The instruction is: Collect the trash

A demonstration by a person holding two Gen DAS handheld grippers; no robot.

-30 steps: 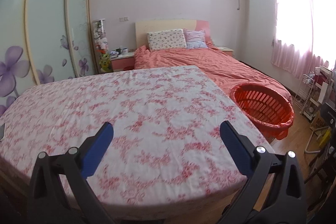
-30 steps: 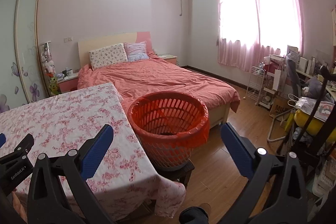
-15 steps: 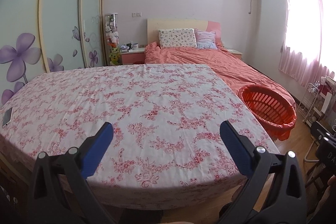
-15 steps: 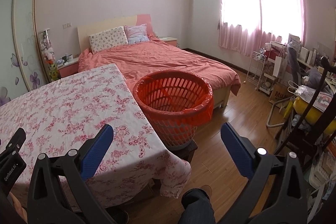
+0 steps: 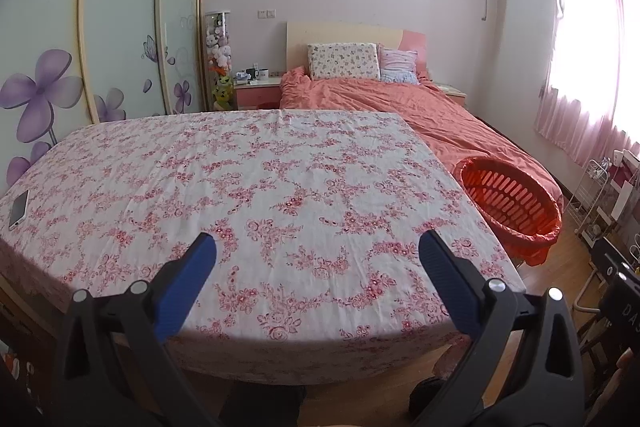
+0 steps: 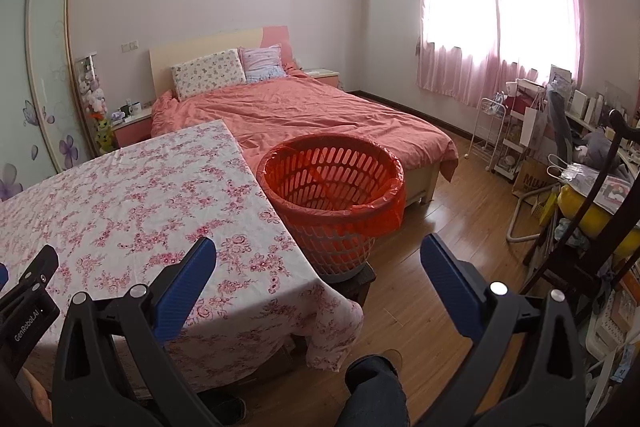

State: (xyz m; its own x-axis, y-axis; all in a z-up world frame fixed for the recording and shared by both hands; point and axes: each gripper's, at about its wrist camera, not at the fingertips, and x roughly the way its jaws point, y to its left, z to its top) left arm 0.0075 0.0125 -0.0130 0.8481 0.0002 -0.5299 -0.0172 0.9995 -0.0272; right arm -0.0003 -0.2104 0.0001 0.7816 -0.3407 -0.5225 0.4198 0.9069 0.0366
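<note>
Both tongs were held above the near edge of the surface point(image 5: 280, 179), a table draped in a pink floral cloth, and pointed forward across it. The left tongs point(image 5: 318, 247) stood with their blue-padded jaws wide apart and nothing between them; the right tongs point(image 6: 318, 247) were likewise spread and empty, aimed more toward the floor and the basket. This posture suited surveying rather than grasping, since neither pair was near any object.

The red basket point(image 6: 332, 187), lined with a red bag whose edge was folded over its rim, sat on a low dark stand just beside the right-hand edge of the surface, between it and the bed point(image 6: 312, 111). Its placement there probably let items be dropped in from the surface without much reach. What could be seen of its interior appeared empty.

No trash was visible on the cloth. The only item lying on it was a phone point(image 5: 19, 209), near the far left edge, which is judged not to be waste. The task therefore seemed either finished or not yet begun; the views did not settle which.
</note>
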